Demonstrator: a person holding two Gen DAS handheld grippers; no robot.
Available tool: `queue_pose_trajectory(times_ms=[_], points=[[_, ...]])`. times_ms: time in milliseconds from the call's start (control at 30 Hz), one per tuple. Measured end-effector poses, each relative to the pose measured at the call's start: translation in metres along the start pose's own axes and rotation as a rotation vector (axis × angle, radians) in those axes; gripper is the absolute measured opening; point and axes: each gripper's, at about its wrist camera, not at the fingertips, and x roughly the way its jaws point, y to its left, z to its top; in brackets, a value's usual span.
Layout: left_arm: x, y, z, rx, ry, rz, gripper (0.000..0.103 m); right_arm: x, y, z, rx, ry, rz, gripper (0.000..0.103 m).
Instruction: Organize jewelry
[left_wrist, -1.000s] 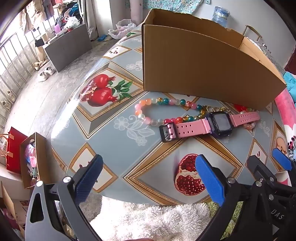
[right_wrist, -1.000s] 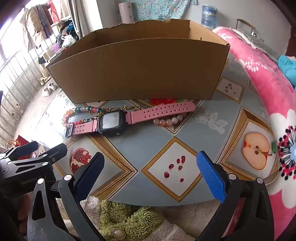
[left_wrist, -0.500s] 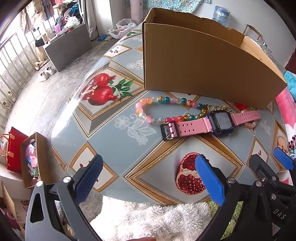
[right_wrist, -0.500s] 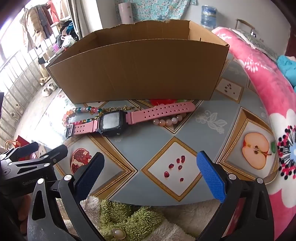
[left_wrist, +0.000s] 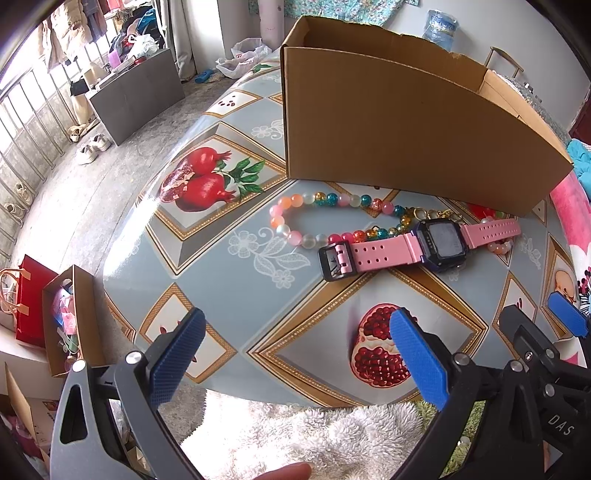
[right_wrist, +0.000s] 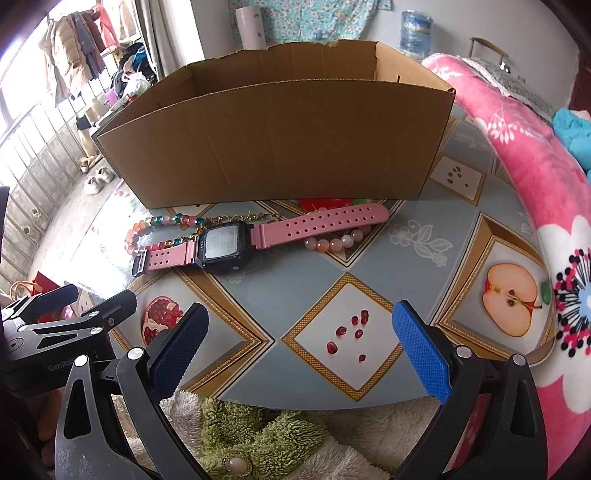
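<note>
Two handheld grippers hover side by side over the near edge of a desk (left_wrist: 207, 254) covered in a glossy cloth printed with pomegranates and apple halves. The left gripper (left_wrist: 295, 360) has its blue-padded jaws set wide apart, holding nothing; the right gripper (right_wrist: 301, 349) likewise has its jaws apart and empty. In the left wrist view, the right gripper's black frame shows at 4 o'clock. A pink watch (right_wrist: 236, 242) with a dark square face lies flat on the desk, its strap stretched out sideways, at about 12 o'clock from the left gripper and 11 o'clock from the right. Just behind it, and partly under its strap, lies a multicoloured bead bracelet (left_wrist: 314, 212) with a gold chain. A short run of pale pink beads (right_wrist: 334, 242) peeks out under the strap's long end. Behind all of these stands an open cardboard box (right_wrist: 280, 147), its near wall just beyond the jewelry.
</note>
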Motion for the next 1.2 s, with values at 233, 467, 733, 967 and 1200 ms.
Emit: queue_pose_trajectory(times_ms=[233, 467, 733, 967, 1200], points=[[-0.0008, -0.002, 0.0003, 0.002, -0.001, 0.004, 0.098, -0.0003, -0.0014, 0.0004, 0.003, 0.001, 0.003, 0.096], [-0.0033, -0.0046, 0.0008, 0.005, -0.003, 0.008, 0.097, -0.0007, -0.003, 0.0008, 0.009, -0.001, 0.004, 0.096], [-0.0039, -0.0055, 0.0012, 0.004, -0.006, 0.009, 0.097, -0.0019, -0.0037, 0.0025, 0.011, -0.003, 0.006, 0.096], [-0.0058, -0.0059, 0.0014, 0.007, -0.011, 0.013, 0.097, -0.0021, -0.0038, 0.0029, 0.011, -0.004, 0.007, 0.096], [-0.0062, -0.006, 0.0011, 0.008, -0.012, 0.015, 0.097, -0.0028, -0.0027, 0.0053, 0.009, -0.006, 0.009, 0.096]])
